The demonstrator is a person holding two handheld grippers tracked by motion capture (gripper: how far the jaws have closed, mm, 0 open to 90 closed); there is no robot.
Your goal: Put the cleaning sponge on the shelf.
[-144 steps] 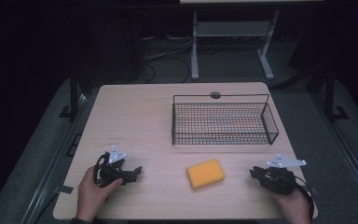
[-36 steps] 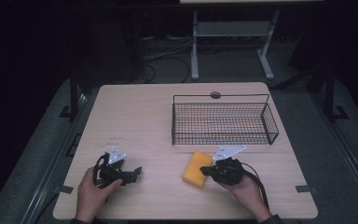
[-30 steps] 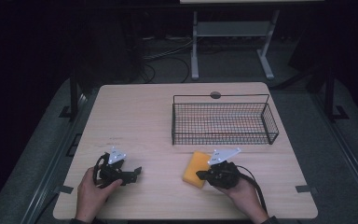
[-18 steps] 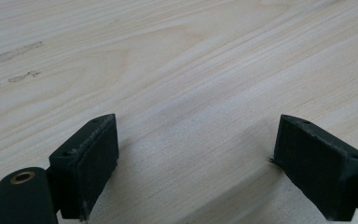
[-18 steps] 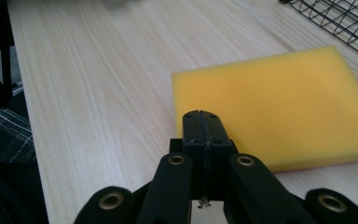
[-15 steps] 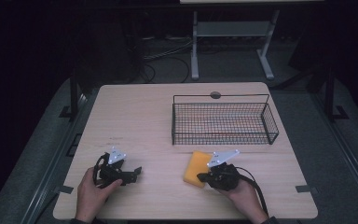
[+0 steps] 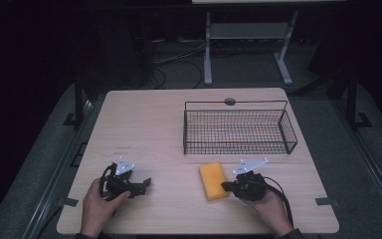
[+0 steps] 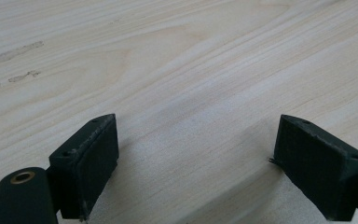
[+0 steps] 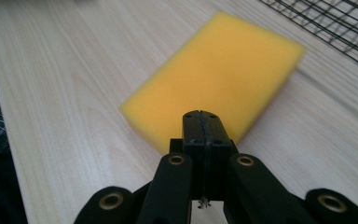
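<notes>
A yellow sponge (image 7: 213,180) lies flat on the wooden table (image 7: 154,124), just in front of the wire basket (image 7: 238,132). My right gripper (image 7: 224,186) is shut with nothing between its jaws, and its tips sit at the sponge's right edge. In the right gripper view the closed jaws (image 9: 203,122) point at the near edge of the sponge (image 9: 214,88). My left gripper (image 7: 146,183) rests at the front left of the table, held by a hand. Its jaws (image 8: 198,140) stand wide open over bare wood.
The black wire basket (image 9: 335,23) stands at the back right of the table. A small round grommet (image 7: 230,101) sits behind it. Dark floor, cables and a metal stand (image 7: 243,35) lie beyond the far edge.
My right gripper came in from the table's right edge to the sponge, which has turned from lying wide to lying narrow. Over the last second almost nothing shifted. The left gripper kept still.
</notes>
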